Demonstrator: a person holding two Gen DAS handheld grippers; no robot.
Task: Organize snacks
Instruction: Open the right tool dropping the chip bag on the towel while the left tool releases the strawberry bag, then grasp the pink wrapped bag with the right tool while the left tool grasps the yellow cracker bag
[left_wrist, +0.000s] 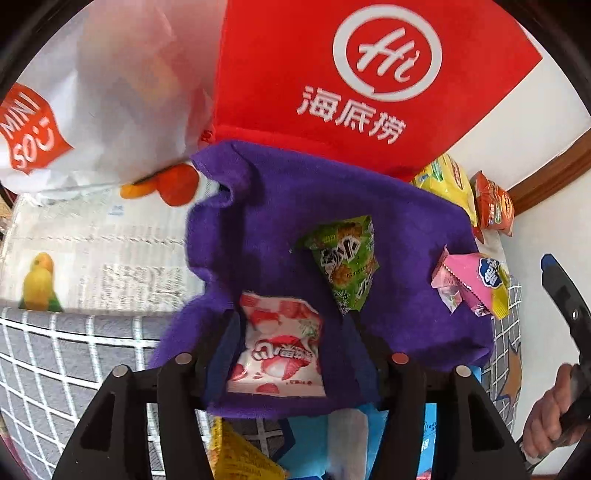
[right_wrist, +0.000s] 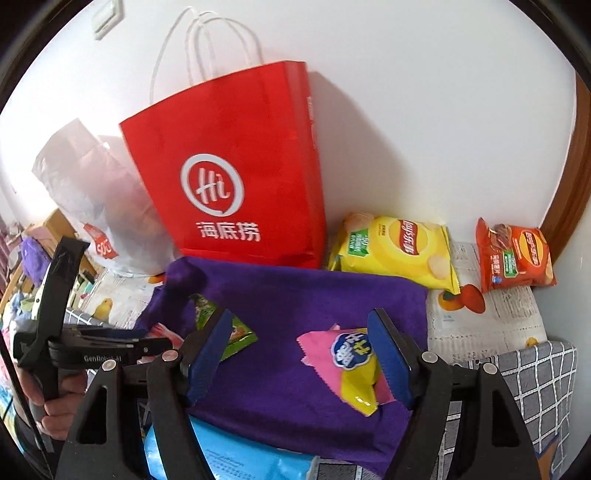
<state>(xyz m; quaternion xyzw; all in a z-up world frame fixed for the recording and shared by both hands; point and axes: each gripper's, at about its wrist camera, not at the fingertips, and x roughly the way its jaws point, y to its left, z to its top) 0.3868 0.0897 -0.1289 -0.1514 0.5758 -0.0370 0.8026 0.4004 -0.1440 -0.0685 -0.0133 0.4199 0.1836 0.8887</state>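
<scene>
A purple cloth (left_wrist: 406, 229) (right_wrist: 295, 295) lies in front of a red paper bag (left_wrist: 332, 74) (right_wrist: 236, 184). On the cloth lie a white-and-red lychee packet (left_wrist: 277, 350), a green packet (left_wrist: 343, 258) (right_wrist: 236, 332) and a pink-and-yellow packet (left_wrist: 476, 284) (right_wrist: 351, 365). My left gripper (left_wrist: 291, 354) is open, its fingers on either side of the lychee packet. My right gripper (right_wrist: 306, 362) is open above the pink-and-yellow packet, which sits by its right finger. The left gripper also shows at the left of the right wrist view (right_wrist: 103, 343).
A yellow chip bag (right_wrist: 399, 251) (left_wrist: 450, 184) and an orange chip bag (right_wrist: 517, 254) (left_wrist: 495, 206) lie by the white wall at back right. A white plastic bag (left_wrist: 92, 110) (right_wrist: 103, 199) stands left of the red bag. A blue packet (right_wrist: 229, 454) lies under the cloth's near edge.
</scene>
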